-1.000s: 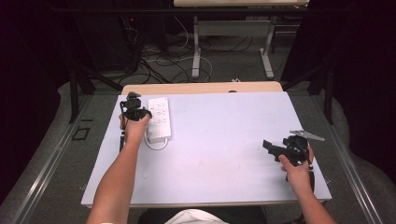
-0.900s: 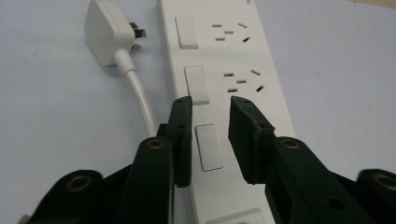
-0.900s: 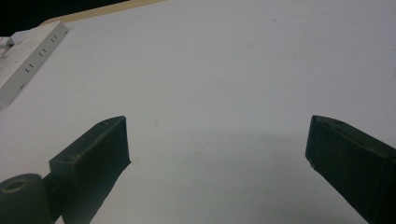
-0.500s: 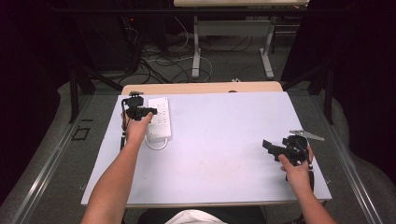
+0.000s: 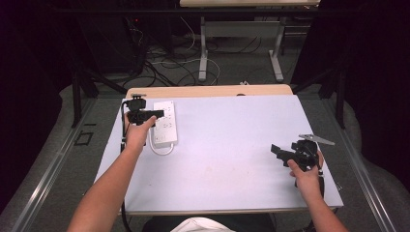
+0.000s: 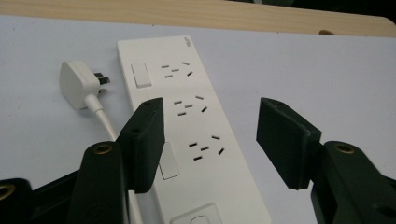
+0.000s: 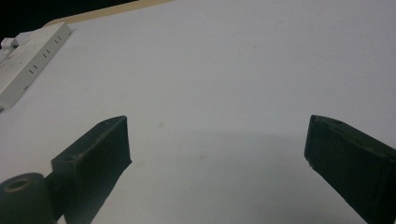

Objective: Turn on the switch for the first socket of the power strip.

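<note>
Lifted off the power strip (image 6: 187, 135), left gripper (image 6: 210, 140) has just been opening, empty; plug (image 6: 79, 84) visible alongside.

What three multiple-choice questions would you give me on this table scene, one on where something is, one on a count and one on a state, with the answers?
1. Where does the power strip lie on the table?
A. far left corner
B. near right corner
C. centre

2. How many socket groups does the left gripper view show on the strip?
A. one
B. three
C. six

3. What state is the strip's plug in?
A. pushed into the strip
C. unplugged, lying beside the strip
B. held by the left gripper

Answers: 1 A, it sits at the far left in the high view; 2 B, three sets of slots; 3 C, its prongs are bare.
</note>
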The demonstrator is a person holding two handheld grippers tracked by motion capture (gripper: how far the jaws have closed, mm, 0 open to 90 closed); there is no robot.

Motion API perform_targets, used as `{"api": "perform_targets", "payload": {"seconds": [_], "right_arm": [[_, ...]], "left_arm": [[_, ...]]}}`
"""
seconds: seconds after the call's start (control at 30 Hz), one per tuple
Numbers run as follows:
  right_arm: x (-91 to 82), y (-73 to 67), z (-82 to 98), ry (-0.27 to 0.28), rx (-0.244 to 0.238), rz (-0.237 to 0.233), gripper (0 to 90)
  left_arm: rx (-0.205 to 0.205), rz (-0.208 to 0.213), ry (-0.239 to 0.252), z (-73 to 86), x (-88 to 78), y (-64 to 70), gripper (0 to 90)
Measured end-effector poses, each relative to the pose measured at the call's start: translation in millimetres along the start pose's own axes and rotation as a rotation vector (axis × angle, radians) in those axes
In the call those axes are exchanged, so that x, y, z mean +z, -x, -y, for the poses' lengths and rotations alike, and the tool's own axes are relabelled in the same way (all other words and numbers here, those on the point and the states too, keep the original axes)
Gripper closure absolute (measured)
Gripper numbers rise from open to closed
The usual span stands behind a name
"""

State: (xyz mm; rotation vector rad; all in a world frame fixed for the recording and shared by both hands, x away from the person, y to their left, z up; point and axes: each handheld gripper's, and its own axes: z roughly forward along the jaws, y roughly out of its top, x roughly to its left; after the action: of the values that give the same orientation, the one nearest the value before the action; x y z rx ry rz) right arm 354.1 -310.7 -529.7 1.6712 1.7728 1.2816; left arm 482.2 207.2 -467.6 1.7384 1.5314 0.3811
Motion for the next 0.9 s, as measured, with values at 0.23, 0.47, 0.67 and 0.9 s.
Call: {"api": "perform_targets", "payload": {"seconds": [0.23, 0.47, 0.67, 0.9], "right_arm": [[-1.7, -0.3, 0.3, -0.008, 0.012, 0.007, 6.6], [-2.4, -0.1, 0.5, -0.005, 0.023, 0.006, 6.7], [-2.8, 0.3, 1.1, 0.005, 0.019, 0.006, 6.7], [-3.1, 0.0, 0.9, 0.006, 0.023, 0.005, 6.7]], "left_arm": [[0.089, -0.003, 0.016, 0.9, -17.1, 10.3, 32.4], [0.161, 0.020, 0.037, 4.6, -30.9, 19.7, 26.3], [0.197, 0.073, 0.041, 11.5, -44.5, 30.0, 19.1], [0.219, 0.122, 0.022, 19.7, -60.2, 38.7, 2.0]]}}
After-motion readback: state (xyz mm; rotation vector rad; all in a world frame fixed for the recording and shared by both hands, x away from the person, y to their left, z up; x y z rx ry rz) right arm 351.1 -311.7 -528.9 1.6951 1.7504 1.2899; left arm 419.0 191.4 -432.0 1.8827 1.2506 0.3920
